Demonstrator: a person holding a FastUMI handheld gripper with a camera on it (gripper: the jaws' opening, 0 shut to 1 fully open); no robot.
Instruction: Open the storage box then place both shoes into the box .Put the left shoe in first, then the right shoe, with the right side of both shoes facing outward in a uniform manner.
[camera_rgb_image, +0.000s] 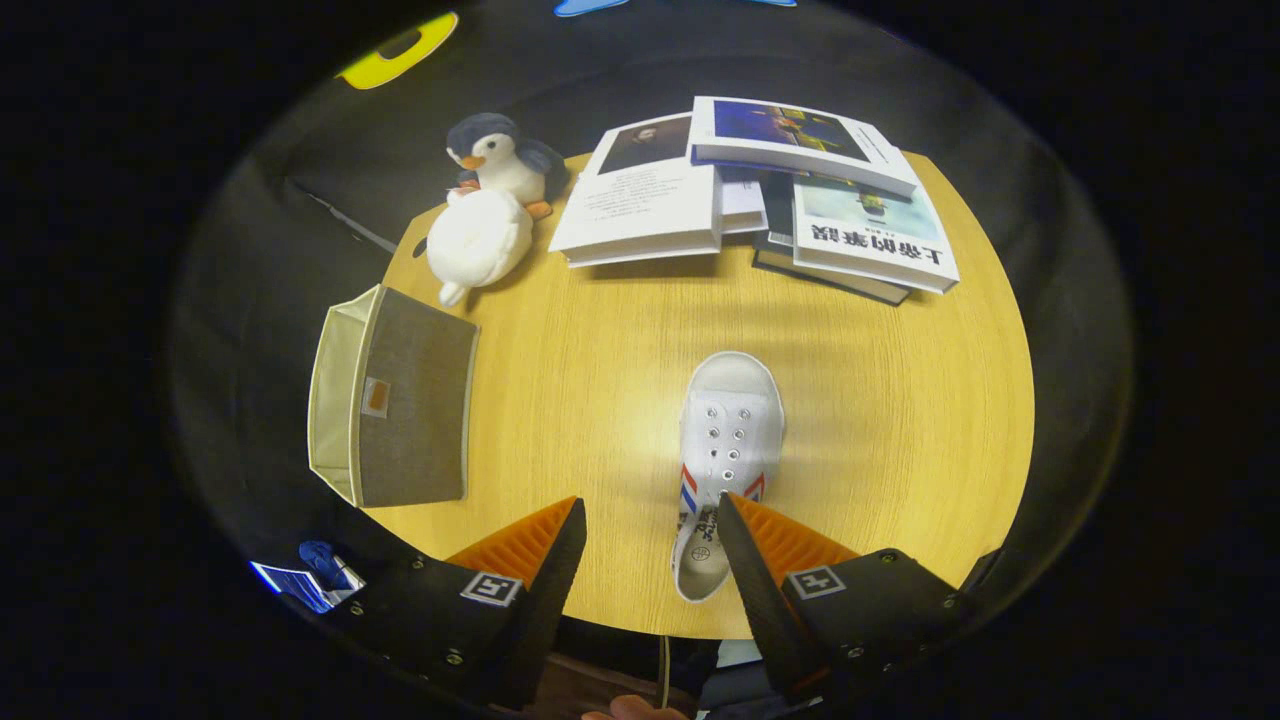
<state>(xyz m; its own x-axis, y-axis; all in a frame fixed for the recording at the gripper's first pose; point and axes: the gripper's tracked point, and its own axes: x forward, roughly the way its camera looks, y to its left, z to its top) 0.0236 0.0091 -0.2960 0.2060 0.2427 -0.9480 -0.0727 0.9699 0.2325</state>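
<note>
One white canvas shoe (728, 420) with red and blue side stripes lies on the round wooden table (900, 400), toe pointing away from me. Its heel opening sits beside my right fingertip (728, 505), which overlaps its edge. My gripper (650, 505) hangs open above the table's near edge, and neither finger presses on the shoe. The storage box (415, 400), grey fabric with a small tab on the face turned toward the shoe, stands at the table's left edge, well left of my left finger. Cream lining shows along its far side.
A penguin plush (495, 150) and a white plush (478, 238) lie beyond the box. Several stacked books (760, 190) spread across the far side of the table. Bare tabletop lies between the shoe and the box. A fingertip of a hand (632, 708) shows below my fingers.
</note>
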